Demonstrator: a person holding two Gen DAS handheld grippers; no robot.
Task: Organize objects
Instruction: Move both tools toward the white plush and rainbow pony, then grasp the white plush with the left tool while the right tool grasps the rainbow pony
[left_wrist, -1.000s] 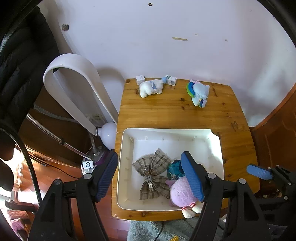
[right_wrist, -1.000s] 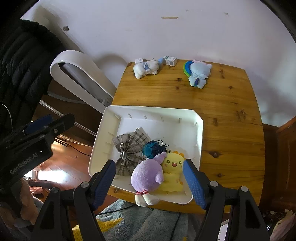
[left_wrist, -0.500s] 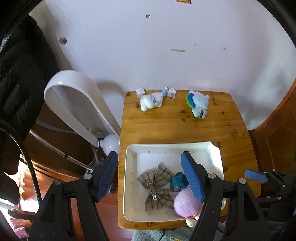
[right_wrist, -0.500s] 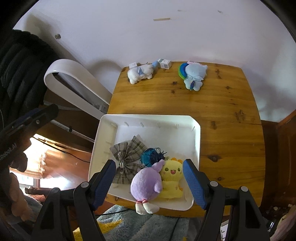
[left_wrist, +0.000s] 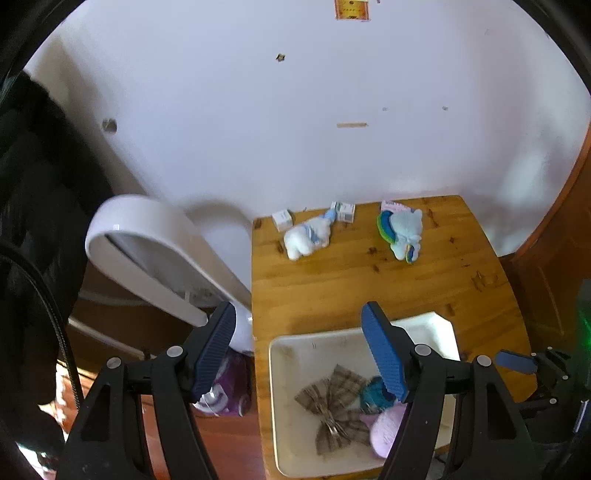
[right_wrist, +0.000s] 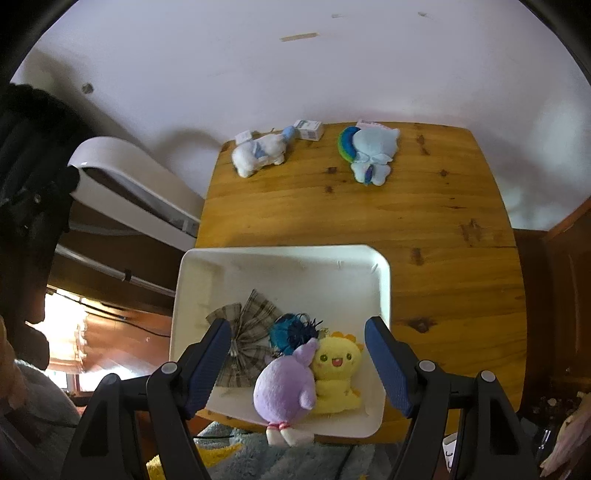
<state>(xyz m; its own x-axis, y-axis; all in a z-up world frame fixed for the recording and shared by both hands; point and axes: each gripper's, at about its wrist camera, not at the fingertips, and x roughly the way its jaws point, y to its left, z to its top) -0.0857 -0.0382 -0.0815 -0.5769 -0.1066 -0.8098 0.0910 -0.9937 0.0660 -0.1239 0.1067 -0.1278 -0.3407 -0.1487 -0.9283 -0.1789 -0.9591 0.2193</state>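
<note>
A white tray (right_wrist: 384, 288) sits at the near edge of a wooden table (right_wrist: 443, 229). In it lie a plaid bow (right_wrist: 247, 328), a teal and dark pom-pom (right_wrist: 291, 328), a purple plush (right_wrist: 284, 391) and a yellow plush (right_wrist: 338, 373). At the table's far edge lie a white plush (right_wrist: 258, 155) and a light-blue rainbow plush (right_wrist: 371, 153), with two small boxes (right_wrist: 310, 129) behind them. My right gripper (right_wrist: 297, 365) hangs open above the purple and yellow plush, holding nothing. My left gripper (left_wrist: 299, 354) is open and empty, high above the tray's (left_wrist: 273, 369) left side.
A white oval appliance (left_wrist: 147, 258) leans beside the table's left edge, with a purple item (left_wrist: 225, 391) on the floor below it. A white wall backs the table. Dark wooden panelling (right_wrist: 554, 295) stands at the right. A grey and yellow rug (right_wrist: 221, 450) lies below the table's front.
Both grippers have drawn up and back from the tray, so the table looks smaller. The left one has shifted left, now over the table's left edge. Jaws unchanged.
</note>
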